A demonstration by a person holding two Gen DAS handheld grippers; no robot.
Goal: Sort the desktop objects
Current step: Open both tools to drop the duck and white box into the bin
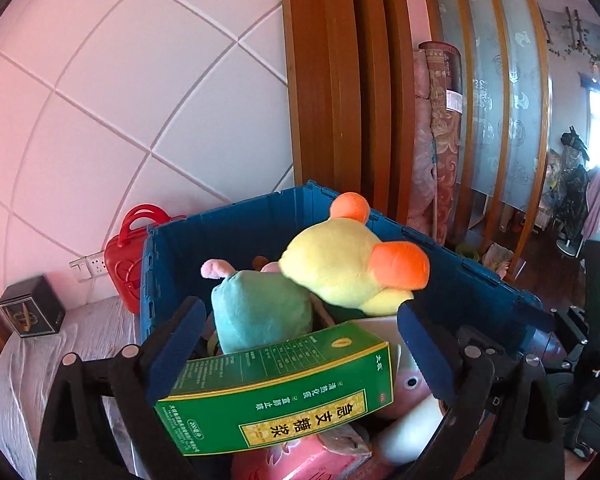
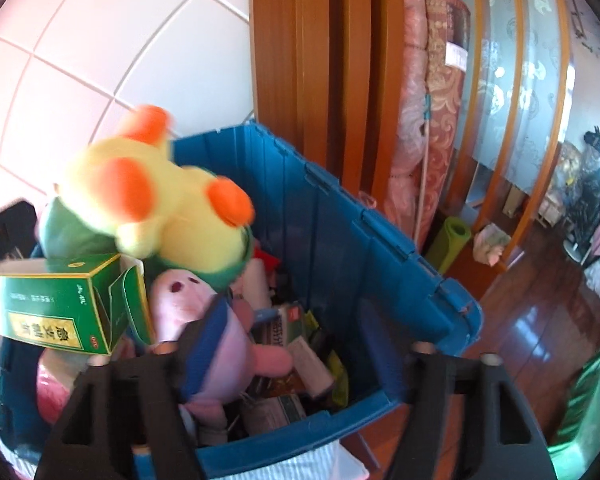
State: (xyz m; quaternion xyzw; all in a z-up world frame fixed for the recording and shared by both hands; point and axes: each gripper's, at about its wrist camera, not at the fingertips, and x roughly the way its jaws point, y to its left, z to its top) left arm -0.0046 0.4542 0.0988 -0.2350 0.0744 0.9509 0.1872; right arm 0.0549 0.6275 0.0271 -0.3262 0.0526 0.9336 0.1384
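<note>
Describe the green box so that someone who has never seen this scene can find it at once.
Look into the big blue crate beside the wooden door frame. The green box lies near the top of the pile, in front of the yellow plush toy. It alone is stiff cardboard, with a gold label bearing Chinese characters.

A deep blue plastic storage bin [image 2: 340, 216] brims with clutter, a blurred yellow plush toy with orange paws [image 2: 160, 204] riding on top beside a green cardboard medicine box with gold lettering [image 2: 60, 304]. Below them lies a pale pink plush animal [image 2: 220, 336]. The right gripper [image 2: 312, 332] hangs over the bin, jaws spread wide, its left blue pad against the pink plush.
</note>
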